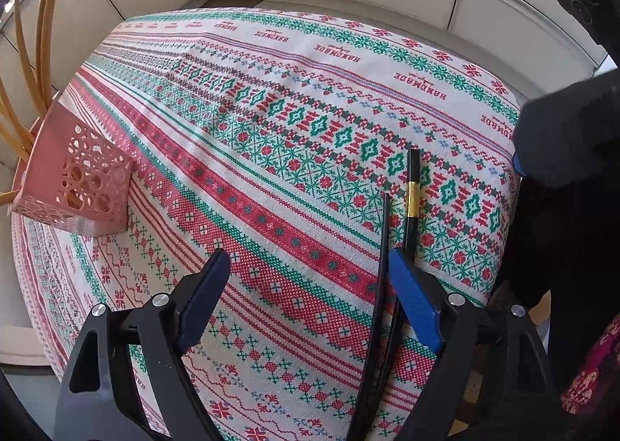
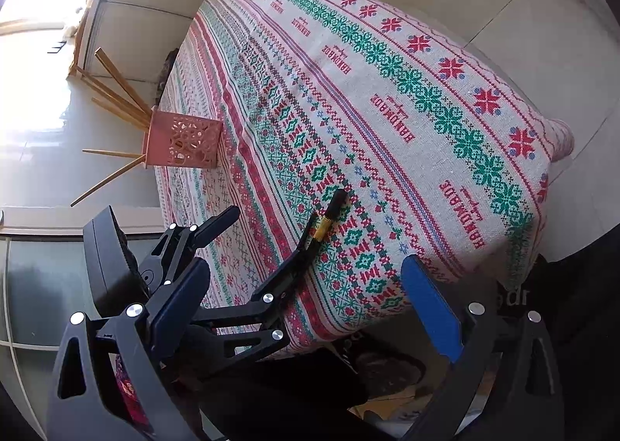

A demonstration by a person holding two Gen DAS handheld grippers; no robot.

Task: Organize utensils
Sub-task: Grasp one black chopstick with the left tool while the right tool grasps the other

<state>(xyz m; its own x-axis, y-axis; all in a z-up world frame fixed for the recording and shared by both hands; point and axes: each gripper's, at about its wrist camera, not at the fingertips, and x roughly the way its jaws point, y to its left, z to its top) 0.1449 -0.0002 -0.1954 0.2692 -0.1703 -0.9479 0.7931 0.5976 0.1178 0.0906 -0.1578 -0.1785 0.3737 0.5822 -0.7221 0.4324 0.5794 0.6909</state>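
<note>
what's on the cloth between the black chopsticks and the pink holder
Nothing: only bare patterned tablecloth lies between the black chopsticks and pink holder, clearest in the left wrist view.

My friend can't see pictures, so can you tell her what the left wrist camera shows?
The open left gripper hovers over a red and green patterned tablecloth, with two black chopsticks lying by its blue finger. One chopstick has a gold band. At the table's left edge stands a pink holder with wooden chopsticks sticking out.
</note>
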